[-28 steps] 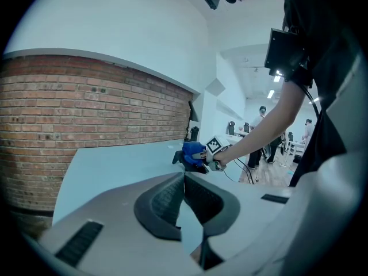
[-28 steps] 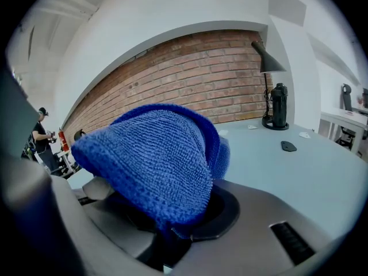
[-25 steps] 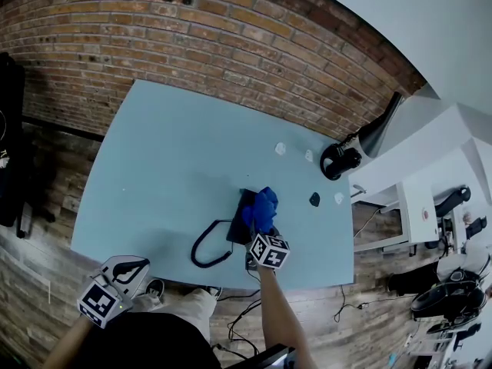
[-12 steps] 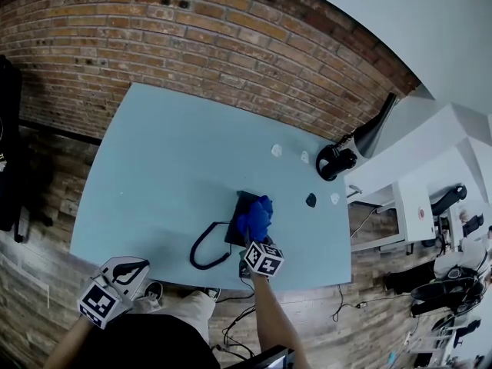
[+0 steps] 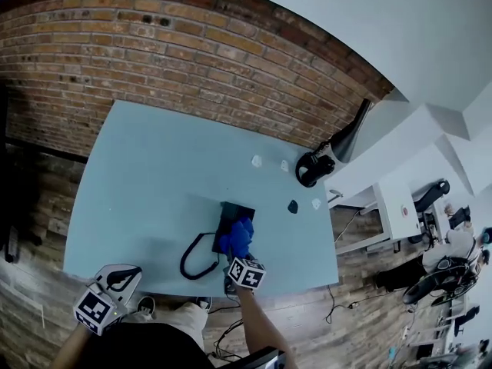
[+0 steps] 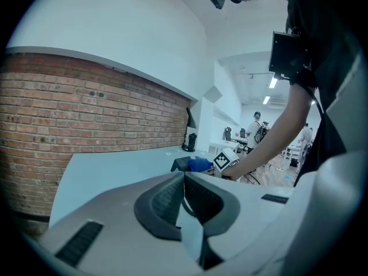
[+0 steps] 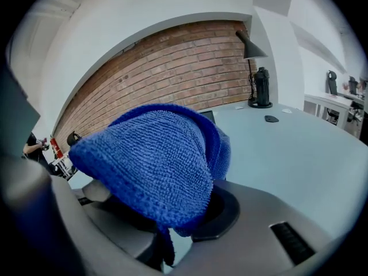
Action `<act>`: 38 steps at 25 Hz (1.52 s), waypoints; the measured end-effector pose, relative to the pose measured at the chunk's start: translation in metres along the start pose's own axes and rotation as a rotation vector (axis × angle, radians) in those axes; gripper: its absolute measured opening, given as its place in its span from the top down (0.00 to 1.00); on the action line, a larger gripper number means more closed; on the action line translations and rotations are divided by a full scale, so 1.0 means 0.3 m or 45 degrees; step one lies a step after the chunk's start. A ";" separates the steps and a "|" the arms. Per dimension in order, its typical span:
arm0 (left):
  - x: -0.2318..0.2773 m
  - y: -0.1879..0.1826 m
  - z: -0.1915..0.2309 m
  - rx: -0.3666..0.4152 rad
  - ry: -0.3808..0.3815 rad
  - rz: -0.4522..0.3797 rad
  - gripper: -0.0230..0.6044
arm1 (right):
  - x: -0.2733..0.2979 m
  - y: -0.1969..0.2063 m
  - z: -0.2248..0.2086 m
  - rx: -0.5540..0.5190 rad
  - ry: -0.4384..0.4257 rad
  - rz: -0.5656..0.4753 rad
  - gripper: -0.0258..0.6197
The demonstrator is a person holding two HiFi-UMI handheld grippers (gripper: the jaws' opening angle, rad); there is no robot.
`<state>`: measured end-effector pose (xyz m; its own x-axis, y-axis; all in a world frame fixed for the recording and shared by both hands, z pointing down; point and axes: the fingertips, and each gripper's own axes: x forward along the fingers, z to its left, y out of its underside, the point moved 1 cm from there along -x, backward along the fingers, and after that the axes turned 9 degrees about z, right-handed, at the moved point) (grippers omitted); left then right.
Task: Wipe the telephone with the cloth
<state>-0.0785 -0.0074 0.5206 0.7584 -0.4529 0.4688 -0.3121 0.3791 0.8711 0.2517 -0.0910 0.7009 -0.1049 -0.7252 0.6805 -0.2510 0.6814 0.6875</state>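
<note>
1. Since a second ago the right gripper [image 7: 172,220] has drawn back along the telephone [image 5: 237,209] toward the person, so the telephone's far end now lies bare. Its jaws are clamped on the blue cloth [image 7: 155,165], which bunches over and hides their tips.
2. That cloth sits pressed on the telephone's near half, touching it.
3. Seen from the head view, the telephone's long axis runs away from the person toward the brick wall, roughly in line with the right forearm. I'd judge the uncovered part lies straight ahead of the jaws, so a forward push would reach it.
4. Left of the telephone, the coiled cord [image 5: 192,260] loops on the table [image 5: 146,167].
5. Well left of the telephone and nearer the person, the left gripper [image 6: 184,183] hangs with its jaws together on nothing. The right gripper is far closer.
</note>
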 end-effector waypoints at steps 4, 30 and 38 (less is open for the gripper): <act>0.016 -0.021 0.000 0.030 0.018 -0.037 0.94 | -0.012 0.055 -0.008 0.058 0.020 0.072 0.82; -0.109 -0.567 -0.048 0.386 0.192 -0.458 0.94 | -0.863 -0.610 0.863 -0.737 -0.431 -0.858 0.82; -0.060 -0.394 -0.040 0.285 0.208 -0.385 0.94 | -0.762 -0.437 0.795 -0.564 -0.411 -0.806 0.83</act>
<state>-0.0485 -0.0344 0.4075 0.9104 -0.3759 0.1729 -0.1642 0.0552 0.9849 0.0791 -0.0382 0.3947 -0.3587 -0.9306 0.0725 0.0389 0.0627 0.9973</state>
